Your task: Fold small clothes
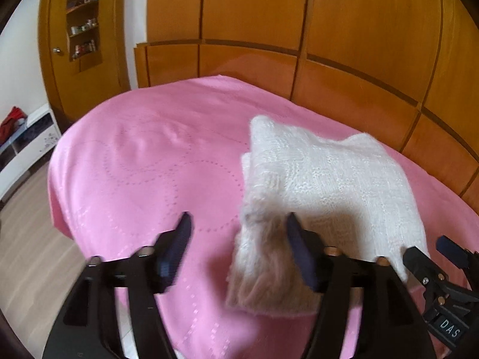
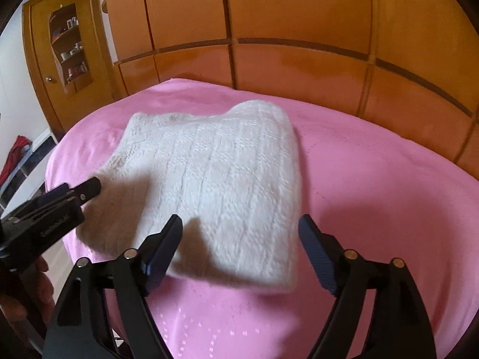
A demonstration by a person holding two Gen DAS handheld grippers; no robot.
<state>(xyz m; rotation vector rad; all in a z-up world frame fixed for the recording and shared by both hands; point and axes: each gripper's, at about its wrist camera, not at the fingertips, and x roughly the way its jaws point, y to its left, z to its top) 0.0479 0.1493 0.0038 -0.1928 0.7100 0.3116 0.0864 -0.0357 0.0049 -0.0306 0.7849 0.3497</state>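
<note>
A white knitted garment (image 1: 329, 179) lies folded into a thick pad on the pink bedspread (image 1: 134, 155). My left gripper (image 1: 238, 221) stands open over the garment's near left corner; a fuzzy flap of knit lies beside its right finger, not pinched. My right gripper (image 2: 239, 220) is open too, its fingers wide on either side of the garment's (image 2: 215, 173) near edge, and nothing is squeezed. The right gripper's tip (image 1: 434, 254) shows at the left view's lower right. The left gripper (image 2: 83, 191) shows at the right view's left edge, by the garment's left corner.
A wooden panelled headboard (image 1: 344, 89) rises behind the bed. At the far left stand a wooden door with a shelf niche (image 1: 83, 27) and a low white shelf unit (image 1: 27, 143) with a red cloth on it. Wood floor (image 1: 30, 239) lies past the bed's left edge.
</note>
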